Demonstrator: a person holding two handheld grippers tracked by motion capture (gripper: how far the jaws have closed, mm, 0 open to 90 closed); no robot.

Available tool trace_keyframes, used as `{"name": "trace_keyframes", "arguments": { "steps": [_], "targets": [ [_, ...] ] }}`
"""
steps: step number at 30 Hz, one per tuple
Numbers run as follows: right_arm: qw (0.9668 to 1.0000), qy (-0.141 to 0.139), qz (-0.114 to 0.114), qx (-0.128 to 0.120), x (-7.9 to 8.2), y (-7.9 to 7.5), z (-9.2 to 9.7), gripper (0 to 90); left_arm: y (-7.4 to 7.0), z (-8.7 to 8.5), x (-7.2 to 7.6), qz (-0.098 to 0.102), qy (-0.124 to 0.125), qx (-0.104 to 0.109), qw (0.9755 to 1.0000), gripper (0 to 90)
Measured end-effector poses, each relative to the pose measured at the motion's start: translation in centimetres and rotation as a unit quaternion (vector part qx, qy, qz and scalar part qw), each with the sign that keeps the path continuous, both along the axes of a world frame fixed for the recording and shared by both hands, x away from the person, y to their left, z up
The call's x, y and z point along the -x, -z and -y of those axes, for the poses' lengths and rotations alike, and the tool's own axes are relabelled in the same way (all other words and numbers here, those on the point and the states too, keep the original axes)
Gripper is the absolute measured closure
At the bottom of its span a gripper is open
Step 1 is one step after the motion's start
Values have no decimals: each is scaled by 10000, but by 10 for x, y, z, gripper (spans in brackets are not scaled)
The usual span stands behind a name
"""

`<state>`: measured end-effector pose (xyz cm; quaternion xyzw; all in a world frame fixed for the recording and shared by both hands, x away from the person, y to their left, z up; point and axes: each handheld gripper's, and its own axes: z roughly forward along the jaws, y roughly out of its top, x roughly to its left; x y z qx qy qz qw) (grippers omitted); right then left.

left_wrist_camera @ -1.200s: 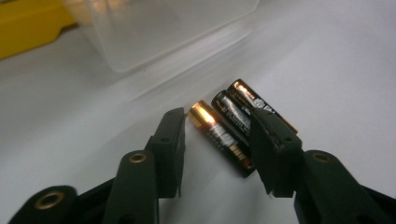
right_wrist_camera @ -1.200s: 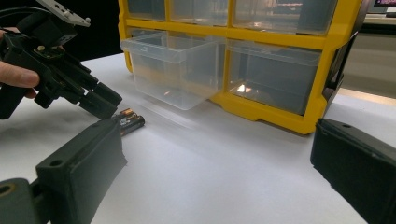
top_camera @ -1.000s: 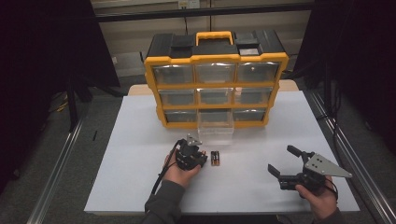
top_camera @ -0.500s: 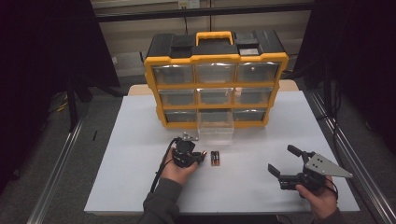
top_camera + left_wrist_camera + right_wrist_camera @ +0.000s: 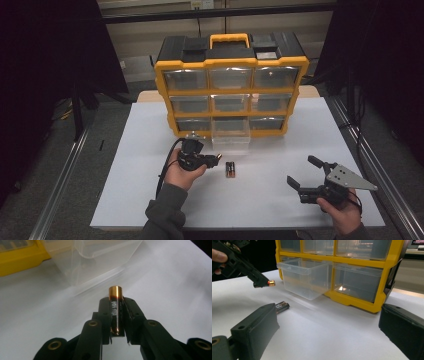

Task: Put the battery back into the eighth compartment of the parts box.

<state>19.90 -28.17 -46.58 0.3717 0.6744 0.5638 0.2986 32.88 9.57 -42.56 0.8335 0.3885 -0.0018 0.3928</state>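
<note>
Dim room, grey floor, white table, 2 metal rails, dark curtains.

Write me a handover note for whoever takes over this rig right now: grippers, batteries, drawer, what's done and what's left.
Left gripper: shut on one battery, held above the table near the open drawer.
Right gripper: open, empty, resting low at the table's right.
Two more batteries lie side by side on the table, in front of the drawer.
The drawer is the bottom middle one of the yellow organizer, pulled out and, as far as visible, empty.
Done: drawer open, first battery picked up.
Left, probably: drop this battery in the drawer, then the other two, then push the drawer shut.
</note>
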Motion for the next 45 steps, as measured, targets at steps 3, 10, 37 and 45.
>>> {"name": "trace_keyframes", "arguments": {
  "steps": [3,10,37,45],
  "targets": [
    [10000,-6,1,-1,0,0,0,18,-6,-1,-2,1,50,-48,10000,774],
    [10000,-15,-11,-12,0,0,0,18,-22,-1,-6,-84,161,64,9998,775],
    [10000,-37,19,8,1,0,0,19,-82,20,-26,136,295,-174,9993,774],
    [10000,-14,22,-18,1,0,0,19,-86,29,-36,180,360,-205,9990,774]
  ]
}}
